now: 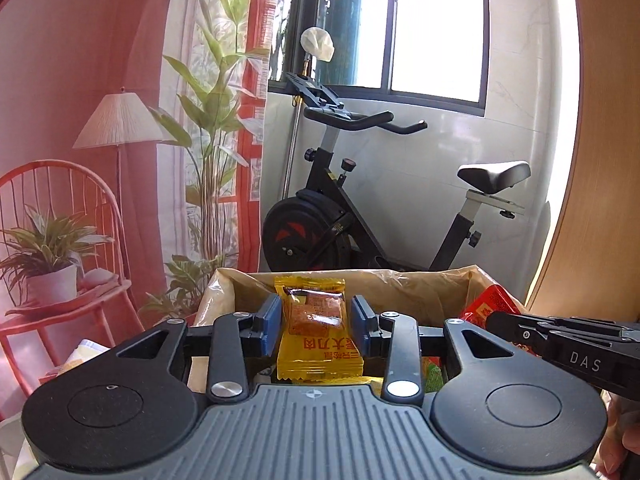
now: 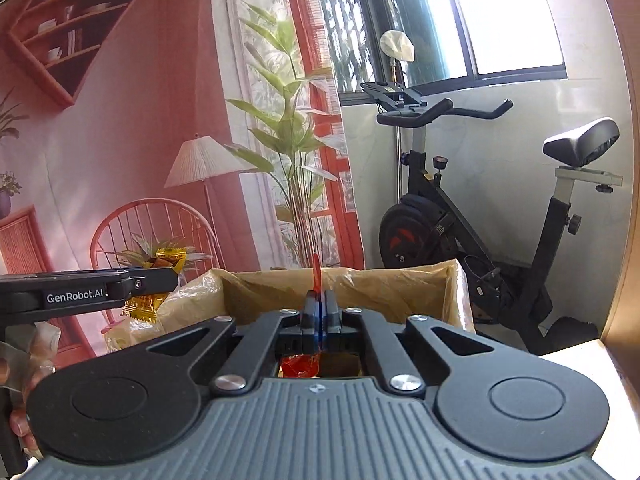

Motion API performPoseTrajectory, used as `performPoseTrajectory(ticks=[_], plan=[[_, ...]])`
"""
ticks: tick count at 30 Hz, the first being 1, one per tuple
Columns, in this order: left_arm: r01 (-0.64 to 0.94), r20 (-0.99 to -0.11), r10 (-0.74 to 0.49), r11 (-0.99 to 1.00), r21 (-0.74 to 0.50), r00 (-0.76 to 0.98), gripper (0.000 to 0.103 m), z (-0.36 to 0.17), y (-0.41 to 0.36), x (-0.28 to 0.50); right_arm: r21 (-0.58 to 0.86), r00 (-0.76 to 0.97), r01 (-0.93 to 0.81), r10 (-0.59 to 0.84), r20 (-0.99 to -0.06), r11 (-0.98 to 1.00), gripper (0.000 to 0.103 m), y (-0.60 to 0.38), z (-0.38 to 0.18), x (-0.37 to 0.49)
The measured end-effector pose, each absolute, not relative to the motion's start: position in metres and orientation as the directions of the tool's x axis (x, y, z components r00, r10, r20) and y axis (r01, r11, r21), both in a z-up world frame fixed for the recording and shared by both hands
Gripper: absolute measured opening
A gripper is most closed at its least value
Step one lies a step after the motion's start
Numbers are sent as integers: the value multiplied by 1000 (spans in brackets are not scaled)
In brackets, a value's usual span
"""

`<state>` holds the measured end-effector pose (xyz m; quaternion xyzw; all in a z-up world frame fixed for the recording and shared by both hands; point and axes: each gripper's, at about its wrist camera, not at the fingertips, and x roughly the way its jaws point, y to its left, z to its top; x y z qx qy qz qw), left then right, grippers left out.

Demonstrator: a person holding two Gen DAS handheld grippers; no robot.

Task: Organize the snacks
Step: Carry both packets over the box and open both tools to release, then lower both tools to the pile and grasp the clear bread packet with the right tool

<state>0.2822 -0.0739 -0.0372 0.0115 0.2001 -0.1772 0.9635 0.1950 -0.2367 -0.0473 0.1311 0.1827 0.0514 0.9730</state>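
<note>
A yellow snack packet (image 1: 316,320) hangs upright between the blue pads of my left gripper (image 1: 316,320). The jaws stand apart, with a thin gap showing at the right pad. The packet is over the near edge of a cardboard box lined with a clear bag (image 1: 420,284). My right gripper (image 2: 319,312) is shut on a red snack packet (image 2: 316,276), seen edge-on, whose lower part (image 2: 300,364) dangles under the jaws above the same box (image 2: 380,292). In the right wrist view the left gripper (image 2: 176,276) comes in from the left with the yellow packet (image 2: 146,304). The left wrist view shows the right gripper (image 1: 490,320) and the red packet (image 1: 492,304).
More wrapped snacks lie in the box bottom (image 1: 432,372) and beside it on the left (image 2: 128,332). An exercise bike (image 1: 340,216) stands behind the box under a window. A wooden panel (image 1: 600,200) rises at the right. A hand (image 2: 16,420) holds the left gripper's handle.
</note>
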Motion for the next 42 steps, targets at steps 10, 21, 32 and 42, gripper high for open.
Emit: performPoseTrajectory(ticks=[10, 21, 32, 42], plan=[[346, -403, -349, 934, -84, 846, 66, -44, -48, 264, 265, 930, -74, 163, -330, 961, 13, -245, -52, 170], [328, -421, -342, 939, -106, 841, 66, -66, -18, 193, 192, 956, -120, 166, -243, 974, 45, -228, -56, 102], [266, -493, -320, 947, -178, 809, 67, -101, 16, 158, 298, 933, -53, 154, -326, 953, 54, -237, -91, 63], [241, -548, -298, 955, -175, 782, 66, -141, 13, 156, 251, 862, 45, 90, -499, 967, 80, -238, -144, 65]])
